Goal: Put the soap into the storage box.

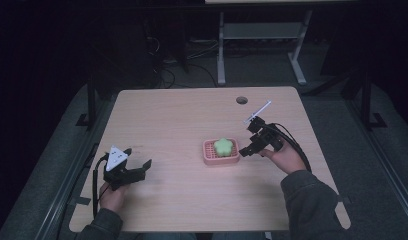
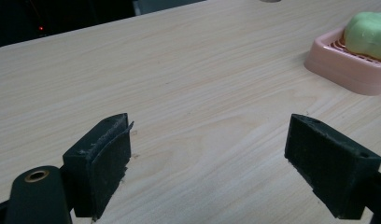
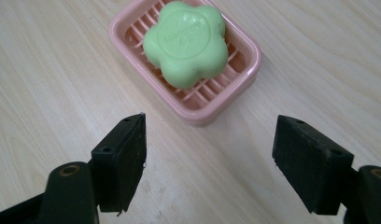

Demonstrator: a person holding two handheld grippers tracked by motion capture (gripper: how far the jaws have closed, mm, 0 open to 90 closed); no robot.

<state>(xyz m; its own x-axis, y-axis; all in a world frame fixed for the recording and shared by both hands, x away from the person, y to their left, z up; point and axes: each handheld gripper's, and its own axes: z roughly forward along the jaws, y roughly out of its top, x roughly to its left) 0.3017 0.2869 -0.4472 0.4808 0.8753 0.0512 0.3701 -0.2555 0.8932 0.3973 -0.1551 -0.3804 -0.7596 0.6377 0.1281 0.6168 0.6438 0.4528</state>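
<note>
Left claw: jaws spread wide, nothing between them, resting low over bare bench. The pink soap dish sits well ahead of it and off to its right, seen at the upper right edge of the left gripper view.

Right claw: jaws also wide apart, empty, tilted down toward the dish. In the right gripper view the dish lies just ahead of the jaw tips, slightly left of centre, with the green flower-shaped soap lying on its slatted floor.

Risks, as judged from here:
1. Soap is lobed and probably slick; a pinch across 2 lobes could squirt it sideways out of the claw.
2. Dish looks light and shallow; a jaw catching its rim would slide or tip it rather than grip it.
3. Jaws sit off-centre to the soap, so closing without realigning may clip the dish wall.

Surface: pale wood-grain laminate, smooth, 1 cable hole at the far edge. Room: dark, grey carpet, white frame legs and loose cables beyond the bench.
</note>
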